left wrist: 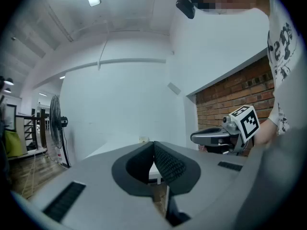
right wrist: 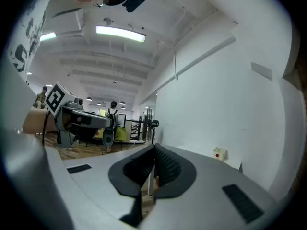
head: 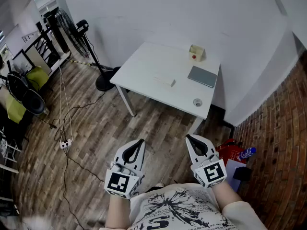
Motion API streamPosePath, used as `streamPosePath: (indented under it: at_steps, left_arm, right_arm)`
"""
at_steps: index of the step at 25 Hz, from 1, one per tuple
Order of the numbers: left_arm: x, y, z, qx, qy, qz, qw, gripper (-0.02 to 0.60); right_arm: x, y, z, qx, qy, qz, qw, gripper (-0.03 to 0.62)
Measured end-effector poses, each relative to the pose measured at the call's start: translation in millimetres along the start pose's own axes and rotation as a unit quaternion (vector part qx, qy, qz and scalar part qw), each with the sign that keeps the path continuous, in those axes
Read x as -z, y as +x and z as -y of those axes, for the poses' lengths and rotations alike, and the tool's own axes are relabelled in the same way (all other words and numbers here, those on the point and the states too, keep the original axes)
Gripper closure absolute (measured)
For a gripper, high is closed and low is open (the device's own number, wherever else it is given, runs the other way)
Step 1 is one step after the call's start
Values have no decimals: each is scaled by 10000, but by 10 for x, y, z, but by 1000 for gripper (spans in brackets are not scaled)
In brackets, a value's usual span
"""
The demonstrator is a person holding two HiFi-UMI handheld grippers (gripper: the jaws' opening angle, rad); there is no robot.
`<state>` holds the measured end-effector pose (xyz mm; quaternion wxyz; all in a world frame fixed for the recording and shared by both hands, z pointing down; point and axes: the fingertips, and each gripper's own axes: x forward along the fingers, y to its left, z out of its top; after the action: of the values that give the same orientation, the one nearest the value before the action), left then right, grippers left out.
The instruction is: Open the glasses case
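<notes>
Two shut, empty tools: the grey glasses case lies well ahead on the surface, long side crosswise, nearer the right tool than the left tool.

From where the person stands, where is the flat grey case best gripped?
Probably across its near long edge, coming from the front: the grey case lies flat and thin by the right edge of the table, so its broad top offers no hold.

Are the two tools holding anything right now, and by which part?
Nothing is held. The left tool and right tool are both shut on nothing, away from the white table.
</notes>
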<state>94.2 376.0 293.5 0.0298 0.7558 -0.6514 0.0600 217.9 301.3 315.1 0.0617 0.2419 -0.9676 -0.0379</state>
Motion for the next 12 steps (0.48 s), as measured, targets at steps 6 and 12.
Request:
streamPosePath:
  at_steps: [6,12]
  left_arm:
    - [16,-41,-81,5,-8,4,10000,568]
    - [18,-88,-206,57,-25,83,9999,568]
  right_arm:
    - [-4,46,-62,41,9,4,10000,582]
    - [-2,142,-142,247,97,-21,9996,580]
